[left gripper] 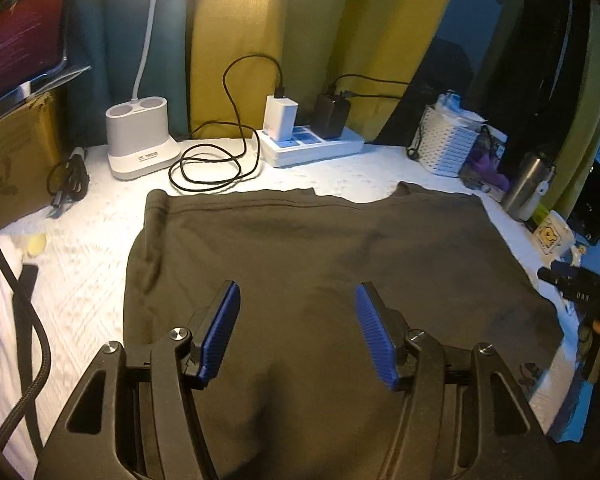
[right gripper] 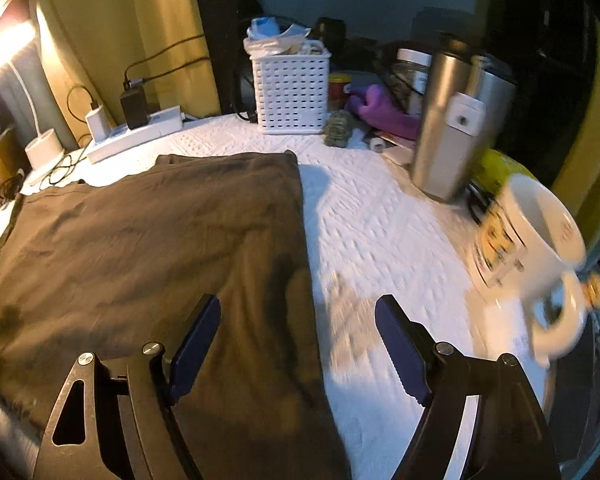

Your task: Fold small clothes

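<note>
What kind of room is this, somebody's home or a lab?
Most likely a home, perhaps a bedroom desk corner: a power strip with chargers, a mug, a steel flask and a white basket crowd a cloth-covered table by yellow curtains.

A lived-in room of a home, likely a bedroom corner; yellow curtains (left gripper: 236,40) hang behind a white quilted surface (right gripper: 372,208) crowded with personal things; a power strip (left gripper: 312,146) with chargers plugged in; a white lamp base (left gripper: 140,140); a basket (right gripper: 290,92) of odds and ends; a steel tumbler (right gripper: 448,120); a printed mug (right gripper: 528,248).
</note>
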A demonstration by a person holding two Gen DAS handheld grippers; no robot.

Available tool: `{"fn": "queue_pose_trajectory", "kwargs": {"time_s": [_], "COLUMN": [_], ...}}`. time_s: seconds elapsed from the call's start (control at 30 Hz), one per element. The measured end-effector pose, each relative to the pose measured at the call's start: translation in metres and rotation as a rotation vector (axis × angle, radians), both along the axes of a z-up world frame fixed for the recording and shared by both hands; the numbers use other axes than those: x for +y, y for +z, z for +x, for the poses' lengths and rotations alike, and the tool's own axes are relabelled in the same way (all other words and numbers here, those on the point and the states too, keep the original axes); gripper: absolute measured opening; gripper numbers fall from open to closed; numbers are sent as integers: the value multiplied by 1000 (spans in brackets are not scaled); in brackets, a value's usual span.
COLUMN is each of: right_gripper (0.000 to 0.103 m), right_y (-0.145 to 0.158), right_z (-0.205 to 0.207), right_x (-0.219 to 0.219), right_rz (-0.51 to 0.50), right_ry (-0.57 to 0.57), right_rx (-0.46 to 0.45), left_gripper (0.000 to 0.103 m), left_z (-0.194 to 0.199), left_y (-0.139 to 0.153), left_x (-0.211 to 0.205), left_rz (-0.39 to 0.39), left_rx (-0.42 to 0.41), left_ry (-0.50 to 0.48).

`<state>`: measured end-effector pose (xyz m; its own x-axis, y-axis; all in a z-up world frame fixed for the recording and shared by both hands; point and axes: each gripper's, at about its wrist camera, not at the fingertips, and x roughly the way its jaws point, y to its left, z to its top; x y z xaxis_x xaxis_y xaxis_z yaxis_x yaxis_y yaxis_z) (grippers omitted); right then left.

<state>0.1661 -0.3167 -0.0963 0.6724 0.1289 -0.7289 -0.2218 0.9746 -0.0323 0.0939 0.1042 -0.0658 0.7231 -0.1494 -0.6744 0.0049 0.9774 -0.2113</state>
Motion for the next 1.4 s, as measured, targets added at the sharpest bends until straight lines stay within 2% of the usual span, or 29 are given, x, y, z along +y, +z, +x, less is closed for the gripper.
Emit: {"fn": "queue_pose_trajectory", "kwargs": {"time_s": [0.23,0.53,0.77,1.0,1.4], "right_gripper": [82,82,85,91,99], "right_y": [-10,-25,-40,-42,-41], "right_z": [-52,-92,-114,-117,-88], "right_x": [-23,-33,-34,-26,-14], "right_rz": [35,38,132,172,212], "right_ry": [-36,-44,-37,-21,-30], "right_rx": [13,47,117,128,121], "left_gripper": [60,61,61,61,61], "left_z": [-27,-54,-65,-67,-56], "left_y": [-7,-14,-14,-16,-28], "left_x": [-14,-23,-24,-12,4], "left_rz": [-26,-52,-57,-54,-48], "left_rx": [11,14,5,8,56], "left_ry": [-29,-39,-39,-2,32]}}
